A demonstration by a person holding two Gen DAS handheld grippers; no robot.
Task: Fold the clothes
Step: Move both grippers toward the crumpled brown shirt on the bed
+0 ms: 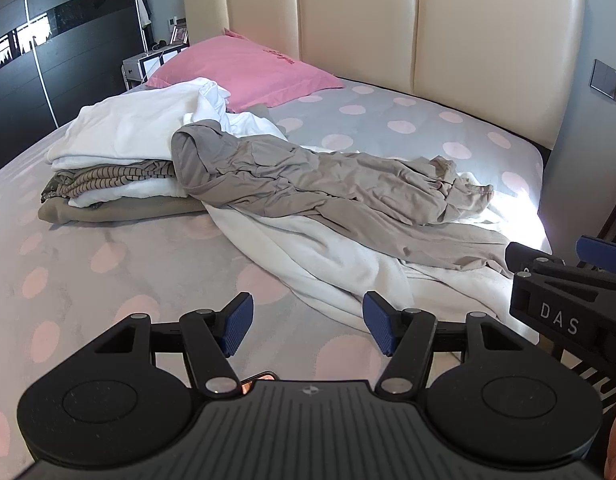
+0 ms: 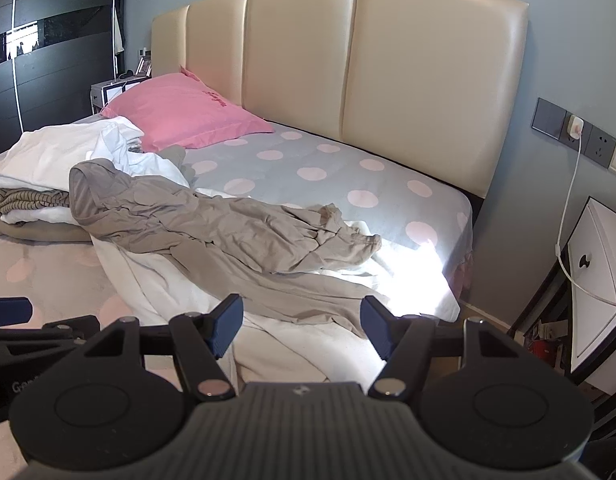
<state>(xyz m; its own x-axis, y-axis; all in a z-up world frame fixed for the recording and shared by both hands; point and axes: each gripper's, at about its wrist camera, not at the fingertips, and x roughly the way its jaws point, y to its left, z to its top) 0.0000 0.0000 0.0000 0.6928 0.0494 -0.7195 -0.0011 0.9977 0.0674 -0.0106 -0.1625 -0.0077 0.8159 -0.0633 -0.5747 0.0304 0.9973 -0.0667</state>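
Nearest the lens, the left gripper (image 1: pixel 307 328) is seen with its blue ribbed pads spread wide and nothing between them, above the grey pink-dotted bedsheet (image 1: pixel 108 248). Likewise, the right gripper (image 2: pixel 301 328) is released and empty, poised over the crumpled white cloth (image 2: pixel 268 344). A rumpled taupe hooded garment (image 1: pixel 308 184) is draped across that cloth at twelve o'clock. At ten o'clock a stack of folded clothes (image 1: pixel 120 168) is piled before the pink pillow (image 1: pixel 244 68). Sunlight washes out the bed's corner at two o'clock; no containers can be made out.
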